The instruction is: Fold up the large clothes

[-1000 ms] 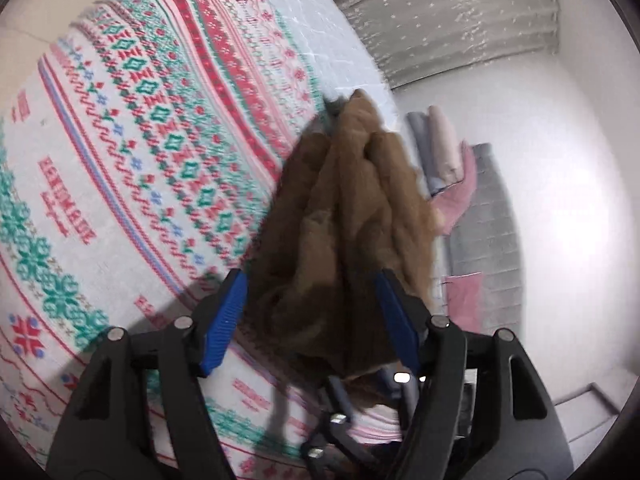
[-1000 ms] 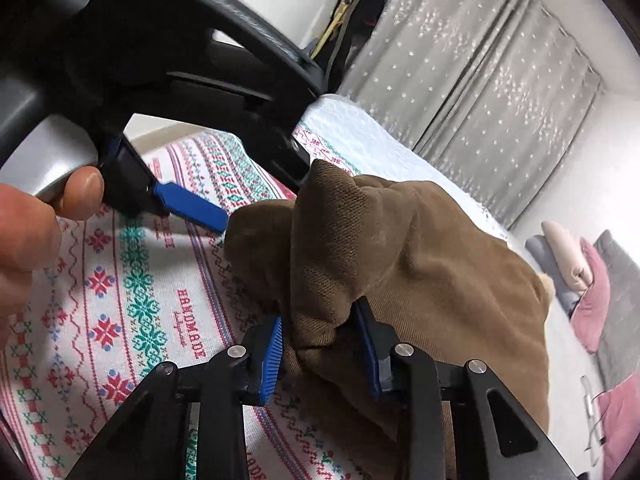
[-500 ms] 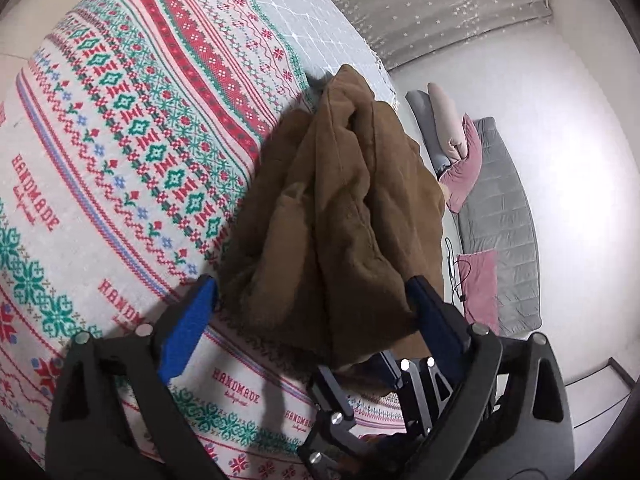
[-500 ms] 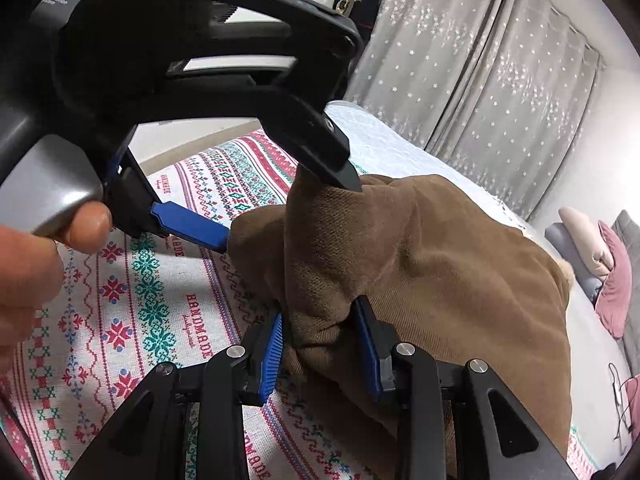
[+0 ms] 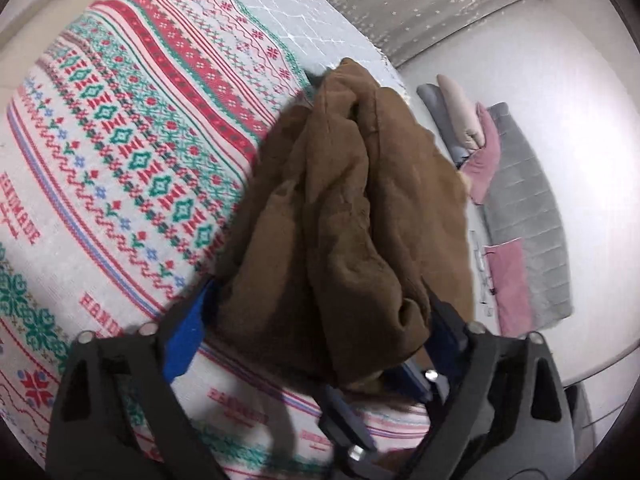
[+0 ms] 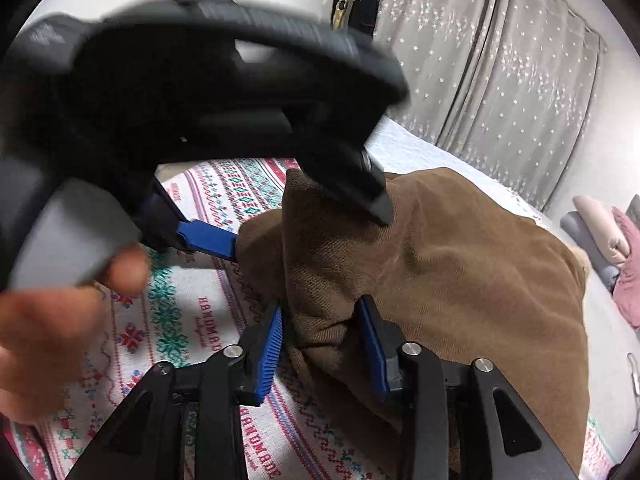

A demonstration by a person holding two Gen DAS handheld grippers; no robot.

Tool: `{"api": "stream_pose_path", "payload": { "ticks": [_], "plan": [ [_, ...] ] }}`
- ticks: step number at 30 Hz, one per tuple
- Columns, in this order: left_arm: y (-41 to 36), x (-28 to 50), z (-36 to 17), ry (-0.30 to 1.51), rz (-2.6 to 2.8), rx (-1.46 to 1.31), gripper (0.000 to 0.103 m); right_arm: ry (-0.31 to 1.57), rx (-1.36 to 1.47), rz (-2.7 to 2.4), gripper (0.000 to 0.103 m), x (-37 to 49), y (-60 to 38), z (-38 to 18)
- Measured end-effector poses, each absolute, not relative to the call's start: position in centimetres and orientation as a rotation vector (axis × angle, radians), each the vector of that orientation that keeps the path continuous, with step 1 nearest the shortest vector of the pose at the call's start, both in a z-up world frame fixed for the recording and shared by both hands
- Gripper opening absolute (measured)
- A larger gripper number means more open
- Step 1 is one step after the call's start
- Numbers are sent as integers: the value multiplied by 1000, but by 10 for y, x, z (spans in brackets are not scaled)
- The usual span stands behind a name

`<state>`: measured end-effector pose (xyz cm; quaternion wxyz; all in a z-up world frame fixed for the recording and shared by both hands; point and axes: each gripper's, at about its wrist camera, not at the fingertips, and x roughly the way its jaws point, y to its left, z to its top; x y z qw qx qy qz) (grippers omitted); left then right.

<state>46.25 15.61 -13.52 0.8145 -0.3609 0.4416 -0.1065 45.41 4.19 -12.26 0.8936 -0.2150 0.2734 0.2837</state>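
A bunched brown garment [image 5: 352, 216] is lying in thick folds on a bed, over a knitted-pattern blanket [image 5: 120, 152] in red, green and white with the word HANDMADE woven into it. In the right wrist view the same brown garment [image 6: 460, 272] is spreading wide toward the far side of the bed, its near edge gathered into a ridge.

The right tool [image 6: 324, 344] is clenching that ridge: its blue pads [image 6: 270, 356] are pressing a fold of brown cloth from both sides. The left tool [image 5: 316, 320] is standing spread wide around the bundle's near end, one blue pad [image 5: 186, 332] just beside the cloth on the blanket side, the other mostly hidden under the fabric; the cloth is sitting loosely between the fingers rather than being pinched. From the right wrist view the left tool [image 6: 308, 220] is appearing large and blurred, one black finger resting on top of the garment and one blue-padded finger beside it, with a hand [image 6: 52, 320] gripping its handle.

Beyond the blanket a pale quilted bedcover [image 5: 304, 28] is showing. Grey star-dotted curtains [image 6: 500, 80] are hanging behind the bed, and grey and pink cushions [image 5: 476, 132] are lying by a grey mat [image 5: 532, 232] on the floor.
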Motion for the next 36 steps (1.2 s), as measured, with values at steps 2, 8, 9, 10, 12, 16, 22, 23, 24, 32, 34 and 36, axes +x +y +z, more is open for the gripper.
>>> {"api": "stream_pose_path", "payload": {
  "ticks": [2,8,9,10,12,16,22,23,24,32,34,36],
  "plan": [
    [160,461,-134,929,-225,-774,75,591,-384,635,42,459,32,-119],
    [166,460,-135,890,-191,-770,56,671,-242,763,42,469,4,-96],
    [164,461,-134,886,-181,-755,55,685,-197,785,43,472,-4,-90],
    [163,460,-134,884,-171,-745,54,699,-129,809,44,475,-16,-82],
    [161,461,-133,882,-154,-729,54,696,-43,811,49,480,-34,-70],
    [157,462,-134,882,-139,-688,55,681,229,748,70,500,-98,-49],
    [152,467,-140,916,-138,-688,70,761,533,688,72,529,-158,-81],
    [152,468,-142,925,-144,-694,74,750,549,701,72,527,-160,-83],
    [151,468,-142,925,-145,-693,75,747,553,705,72,527,-160,-83],
    [145,469,-140,921,-150,-686,77,742,528,693,72,525,-154,-83],
    [143,469,-139,917,-148,-686,77,745,516,684,72,522,-153,-84],
    [142,469,-139,914,-149,-681,78,748,470,666,72,522,-148,-85]
  ]
}}
